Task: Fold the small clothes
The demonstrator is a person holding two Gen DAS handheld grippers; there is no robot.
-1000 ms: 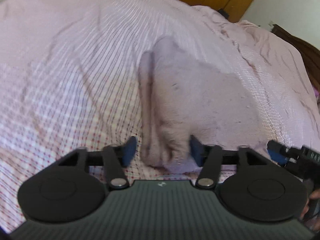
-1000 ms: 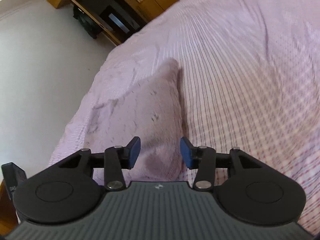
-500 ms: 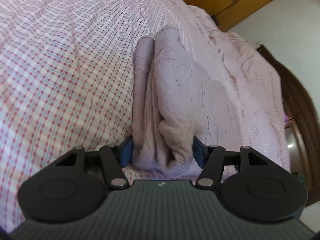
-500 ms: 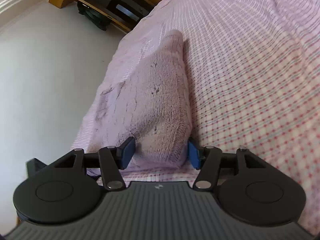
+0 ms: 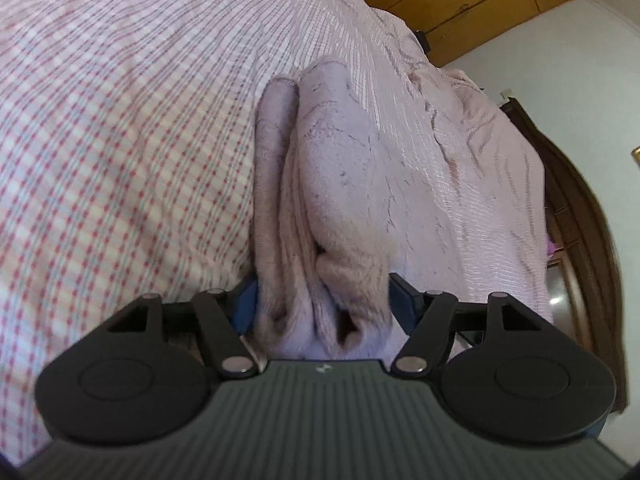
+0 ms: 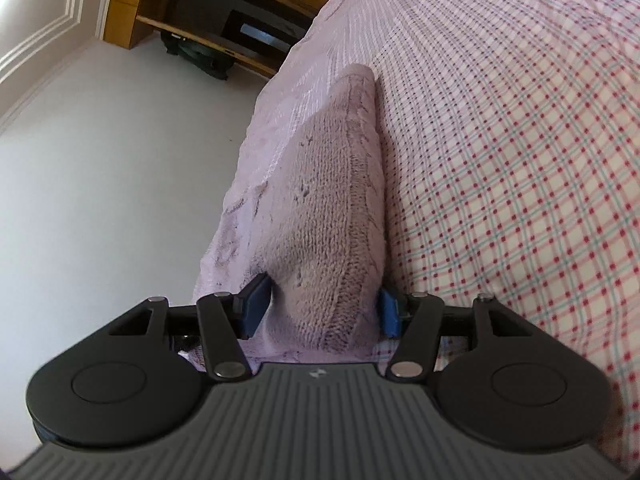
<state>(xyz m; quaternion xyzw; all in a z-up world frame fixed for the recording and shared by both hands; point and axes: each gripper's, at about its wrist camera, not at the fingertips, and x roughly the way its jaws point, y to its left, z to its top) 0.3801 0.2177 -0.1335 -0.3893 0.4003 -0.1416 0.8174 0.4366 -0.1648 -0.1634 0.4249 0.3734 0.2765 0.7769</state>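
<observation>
Left wrist view: left tongs (image 5: 322,302) opening around the layered end of the lilac knit garment (image 5: 344,184), folded into a thick bundle on the checked bed (image 5: 120,120). Right wrist view: right tongs (image 6: 320,306) spread astride the garment's other end, pads beside the knit, grip hard to confirm. Folding apparently nearly done, release and tidying left.
</observation>
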